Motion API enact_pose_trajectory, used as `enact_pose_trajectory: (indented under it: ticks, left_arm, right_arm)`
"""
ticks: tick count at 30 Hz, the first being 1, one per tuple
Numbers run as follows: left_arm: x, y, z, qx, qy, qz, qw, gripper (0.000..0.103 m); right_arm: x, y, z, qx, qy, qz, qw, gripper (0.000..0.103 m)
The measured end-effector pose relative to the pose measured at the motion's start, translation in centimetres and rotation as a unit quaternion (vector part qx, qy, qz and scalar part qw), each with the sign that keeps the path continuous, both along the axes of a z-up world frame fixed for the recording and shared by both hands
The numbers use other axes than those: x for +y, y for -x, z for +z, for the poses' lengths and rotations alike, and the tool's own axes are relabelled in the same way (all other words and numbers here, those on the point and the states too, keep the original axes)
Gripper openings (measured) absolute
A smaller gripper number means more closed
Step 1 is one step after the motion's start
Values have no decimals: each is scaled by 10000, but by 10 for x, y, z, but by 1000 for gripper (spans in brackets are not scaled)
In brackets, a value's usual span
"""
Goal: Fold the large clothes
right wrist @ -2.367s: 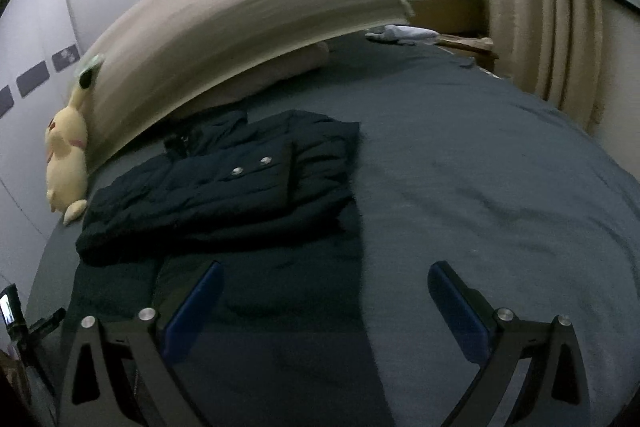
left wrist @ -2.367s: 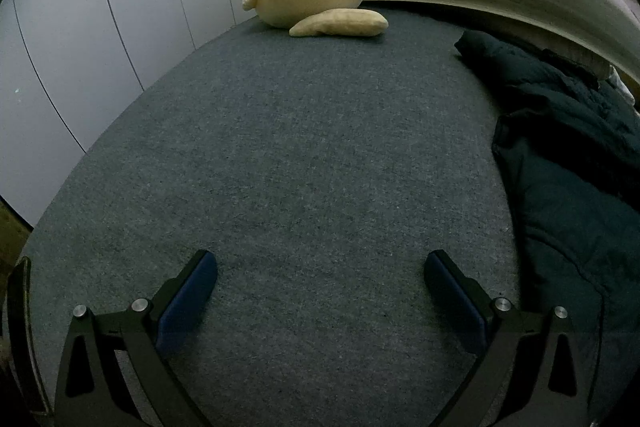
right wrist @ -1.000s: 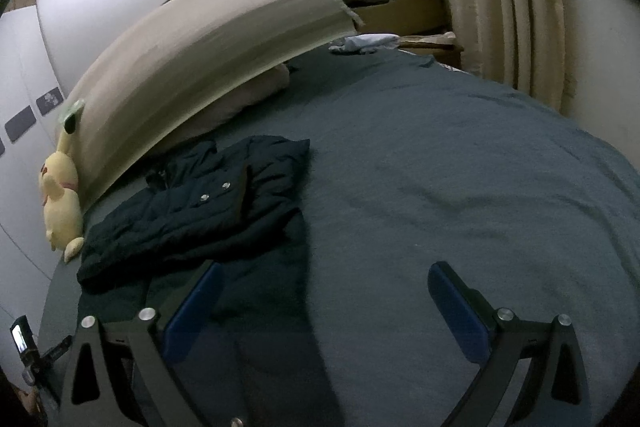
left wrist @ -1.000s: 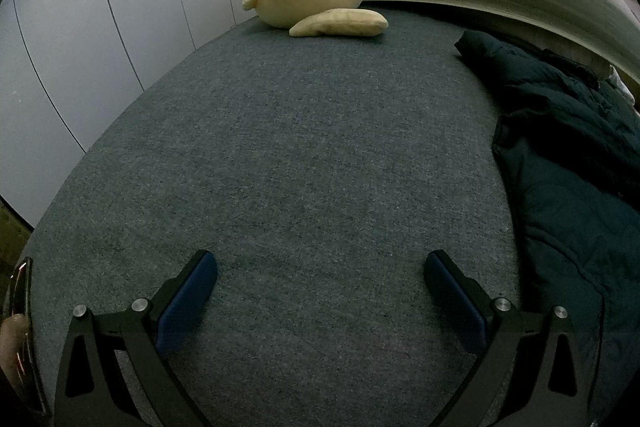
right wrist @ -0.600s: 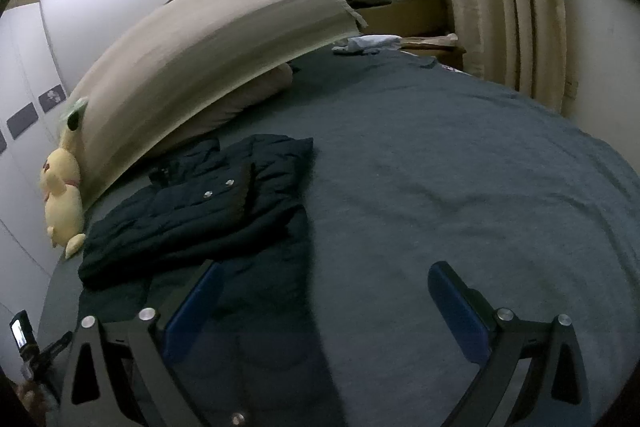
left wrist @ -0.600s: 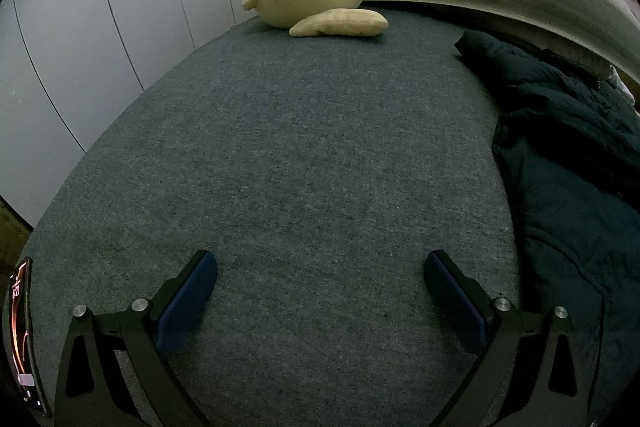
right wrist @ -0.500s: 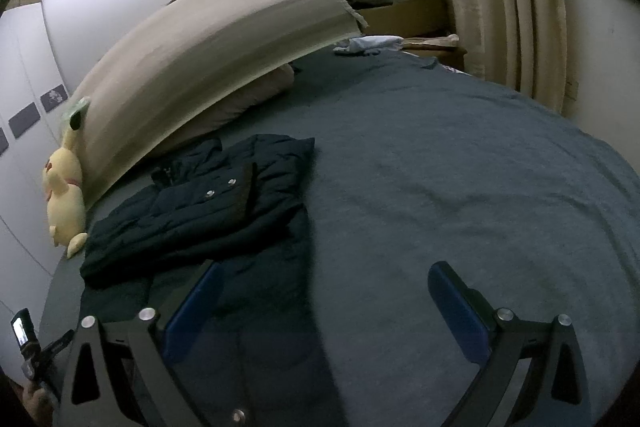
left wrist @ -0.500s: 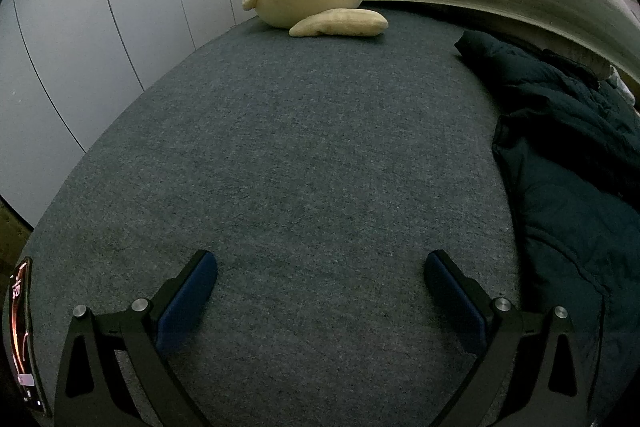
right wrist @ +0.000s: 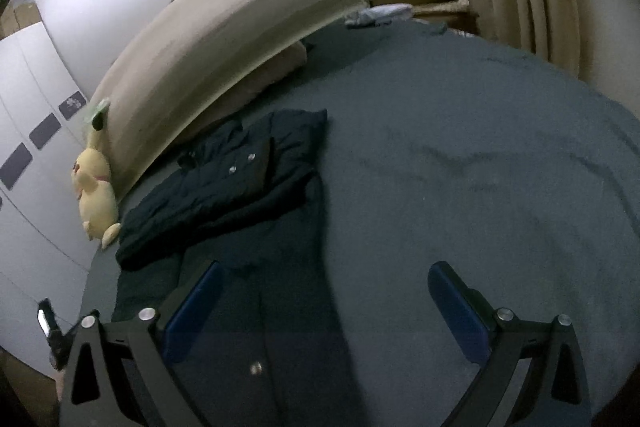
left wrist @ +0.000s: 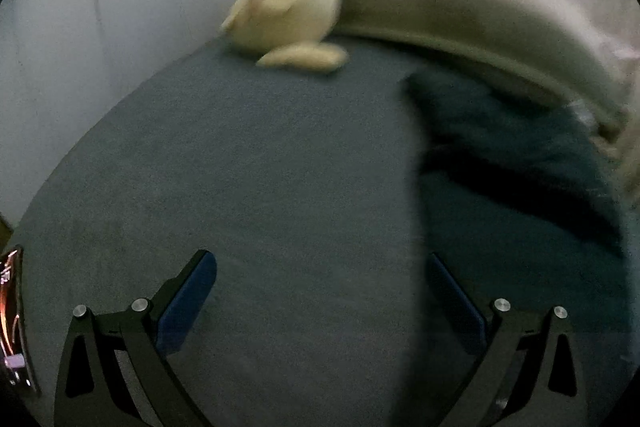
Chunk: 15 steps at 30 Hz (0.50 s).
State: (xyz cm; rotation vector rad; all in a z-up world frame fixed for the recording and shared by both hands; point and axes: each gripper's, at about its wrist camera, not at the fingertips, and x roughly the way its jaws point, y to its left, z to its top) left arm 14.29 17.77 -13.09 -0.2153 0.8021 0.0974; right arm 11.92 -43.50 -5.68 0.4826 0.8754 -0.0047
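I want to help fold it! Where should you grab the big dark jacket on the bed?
Probably the bottom hem of the jacket, nearest the right gripper. Its upper part already lies folded across, and the lower part lies flat and free on the bed, so come in low from the near side, pinch the hem and lift it toward the headboard.

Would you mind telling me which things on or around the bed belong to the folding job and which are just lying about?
Belongs to the job:
- dark jacket, sleeves folded across
- left gripper, open
- right gripper, open

Just lying about:
- yellow plush toy
- beige headboard cushion
- pale cloth by the far edge
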Motion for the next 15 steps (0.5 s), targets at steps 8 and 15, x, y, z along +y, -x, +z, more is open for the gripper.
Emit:
enact_pose_trajectory:
  ticks: [8,15]
  left_arm:
    - [-67,-28,61,-523,45,-926,9943,103]
    - [-102,-127,37,-87,-156,-1015,9947,103]
  right_arm:
    - [9,-58,-9,187,-141,91,9997,103]
    - [8,-200,-58,762,-252,142,9967,103]
